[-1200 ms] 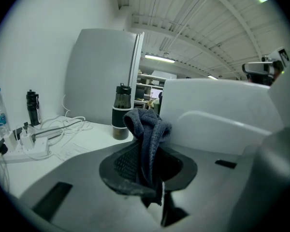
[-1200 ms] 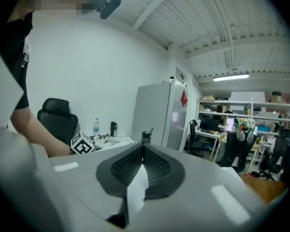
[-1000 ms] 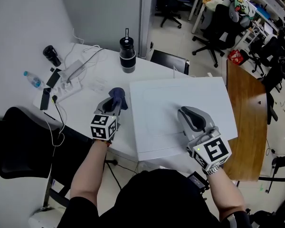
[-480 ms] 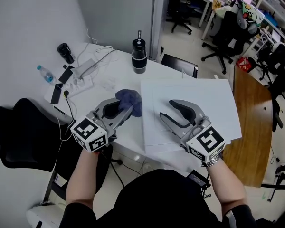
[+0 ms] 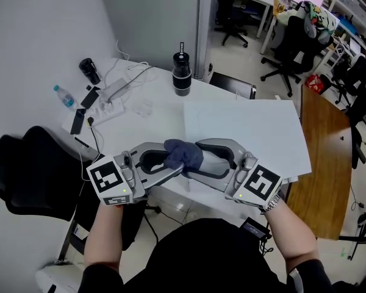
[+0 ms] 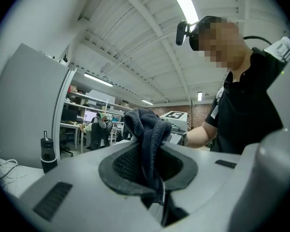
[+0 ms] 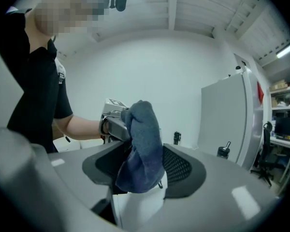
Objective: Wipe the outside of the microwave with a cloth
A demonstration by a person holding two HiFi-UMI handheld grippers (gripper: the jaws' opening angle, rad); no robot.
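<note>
**Head view:** Over the near edge of the bench (image 5: 161, 121), in front of the white microwave (image 5: 244, 130), the left gripper (image 5: 172, 162) and right gripper (image 5: 198, 160) meet nose to nose. Both are held roughly level, forearms drawn in toward the body. The dark-blue cloth (image 5: 184, 154) is bunched between them, by the look of it a handover before wiping.

**Left gripper view:** Its jaws are clamped on the cloth (image 6: 147, 144), a bunch of it standing above the pads.

**Right gripper view:** Its jaws are opening wide. The cloth (image 7: 140, 149) hangs between them without being pinched, and nothing touches the microwave.
</note>
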